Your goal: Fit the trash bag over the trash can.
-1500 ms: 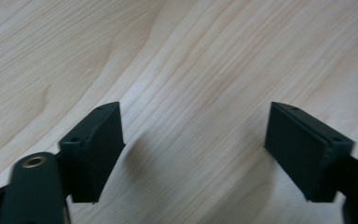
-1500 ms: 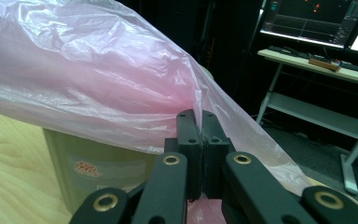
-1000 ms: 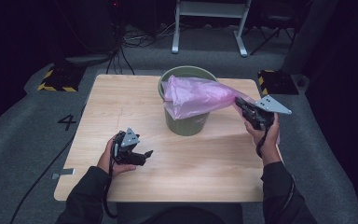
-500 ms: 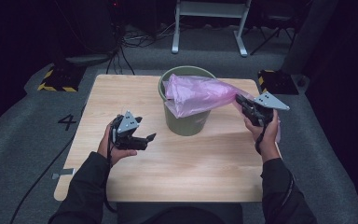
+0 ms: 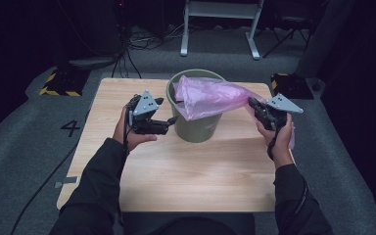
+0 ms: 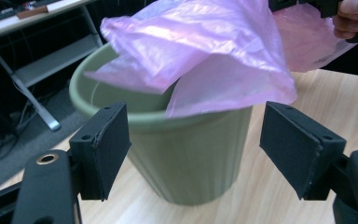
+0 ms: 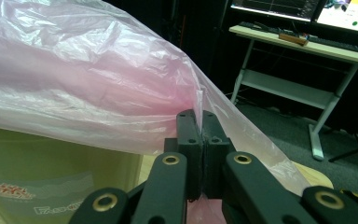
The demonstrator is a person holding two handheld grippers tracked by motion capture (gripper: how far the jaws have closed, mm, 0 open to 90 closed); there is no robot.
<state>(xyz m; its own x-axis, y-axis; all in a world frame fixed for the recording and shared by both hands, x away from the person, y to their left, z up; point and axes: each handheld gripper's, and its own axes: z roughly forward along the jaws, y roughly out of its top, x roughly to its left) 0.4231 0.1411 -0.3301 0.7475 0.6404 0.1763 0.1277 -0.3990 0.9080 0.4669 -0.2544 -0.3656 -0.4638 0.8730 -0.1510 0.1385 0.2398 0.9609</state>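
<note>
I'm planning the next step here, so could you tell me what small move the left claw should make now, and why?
Probably ease the left claw forward onto the near edge of the pink bag. Its jaws, which have just been closing, have nothing between them, while the right claw pinches the bag's other side above the green bin.

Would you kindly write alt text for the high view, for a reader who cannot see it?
A person at a wooden table holds a gripper in each hand beside a green bin. The right gripper is shut on a pink plastic bag stretched over the bin's mouth; the left gripper, jaws open, points at the bin's side.
</note>
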